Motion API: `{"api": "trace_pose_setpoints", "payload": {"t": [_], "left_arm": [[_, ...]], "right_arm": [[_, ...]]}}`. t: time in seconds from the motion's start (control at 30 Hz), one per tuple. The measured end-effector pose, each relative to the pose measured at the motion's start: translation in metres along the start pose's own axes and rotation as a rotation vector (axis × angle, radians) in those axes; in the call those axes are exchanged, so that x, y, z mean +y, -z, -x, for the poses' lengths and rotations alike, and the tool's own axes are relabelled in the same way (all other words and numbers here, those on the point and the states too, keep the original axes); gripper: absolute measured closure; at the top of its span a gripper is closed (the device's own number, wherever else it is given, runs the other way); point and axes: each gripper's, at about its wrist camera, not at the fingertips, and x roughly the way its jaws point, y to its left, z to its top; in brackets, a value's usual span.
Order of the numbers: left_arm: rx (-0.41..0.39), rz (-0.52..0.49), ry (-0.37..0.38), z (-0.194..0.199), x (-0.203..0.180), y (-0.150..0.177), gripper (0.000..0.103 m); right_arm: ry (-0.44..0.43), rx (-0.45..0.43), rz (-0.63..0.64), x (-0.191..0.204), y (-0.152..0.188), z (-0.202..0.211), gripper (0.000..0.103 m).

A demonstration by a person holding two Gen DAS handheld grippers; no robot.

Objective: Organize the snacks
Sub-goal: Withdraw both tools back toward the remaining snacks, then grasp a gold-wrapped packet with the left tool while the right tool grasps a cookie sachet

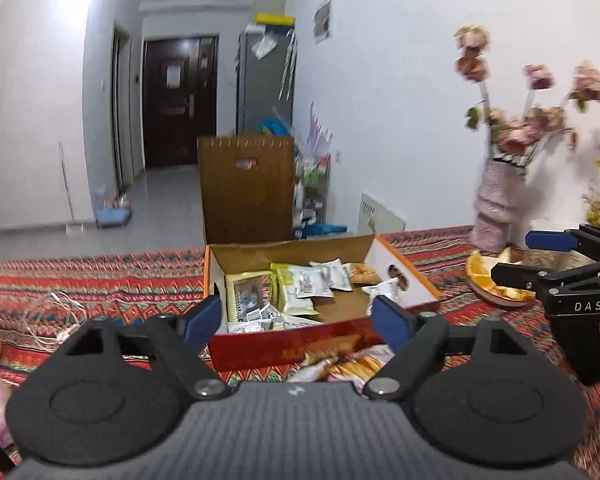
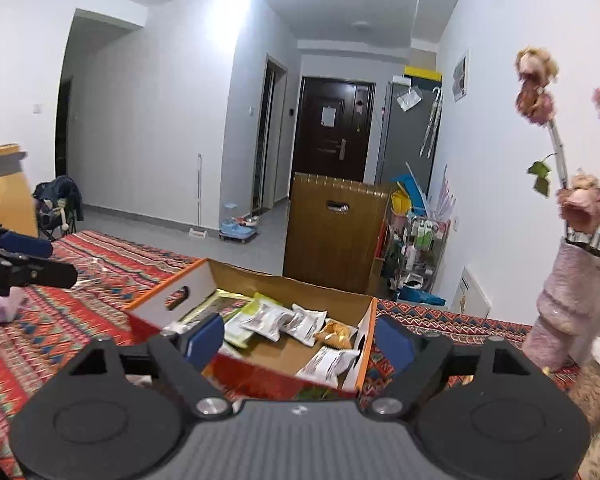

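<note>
A patterned cloth (image 1: 100,280) covers the table, hallway and dark door (image 2: 332,136) at twelve o'clock. Snacks (image 1: 300,288) lie in the open box (image 1: 256,344) at centre. Left gripper (image 1: 300,320) and right gripper (image 2: 300,340) both gape, empty. Only the left view shows the fruit plate (image 1: 496,280) at three o'clock.

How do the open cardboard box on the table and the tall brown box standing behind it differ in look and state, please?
The open cardboard box lies low on the patterned tablecloth, with red and orange outer walls; the tall brown box stands upright beyond the table edge, plain brown. The low box shows snack packets inside; the tall one's contents are hidden. Both have a cut-out handle slot.
</note>
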Motion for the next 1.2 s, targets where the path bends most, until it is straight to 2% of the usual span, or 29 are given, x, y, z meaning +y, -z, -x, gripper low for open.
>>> {"api": "trace_pose_setpoints", "payload": {"t": [0.1, 0.17, 0.27, 0.4, 0.53, 0.67, 0.77, 1.0, 1.2], "left_arm": [[-0.048, -0.026, 0.015, 0.04, -0.012, 0.019, 0.005], [-0.089, -0.064, -0.003, 0.063, -0.024, 0.035, 0.002], [-0.136, -0.115, -0.035, 0.089, -0.04, 0.058, 0.0], [-0.147, -0.079, -0.016, 0.113, -0.045, 0.092, 0.0], [-0.092, -0.048, -0.045, 0.116, -0.042, 0.12, 0.0], [-0.047, 0.021, -0.086, 0.119, -0.033, 0.14, 0.0], [-0.016, 0.047, -0.088, 0.118, -0.03, 0.15, 0.0], [0.007, 0.076, -0.064, 0.111, -0.023, 0.16, 0.0], [0.04, 0.05, -0.09, 0.08, -0.023, 0.154, 0.0]], "right_arm": [[0.003, -0.023, -0.005, 0.012, 0.011, 0.038, 0.014], [-0.008, -0.04, -0.001, 0.021, 0.02, 0.063, 0.013], [-0.058, -0.071, -0.023, 0.033, 0.039, 0.093, 0.013], [-0.082, -0.048, -0.076, 0.042, 0.07, 0.115, 0.013], [-0.047, -0.009, -0.076, 0.058, 0.104, 0.129, 0.013], [-0.049, 0.034, -0.12, 0.064, 0.131, 0.135, 0.013], [-0.031, 0.064, -0.125, 0.068, 0.147, 0.135, 0.013], [-0.008, 0.104, -0.124, 0.073, 0.155, 0.127, 0.013], [-0.055, 0.078, -0.154, 0.067, 0.151, 0.107, 0.014]]}}
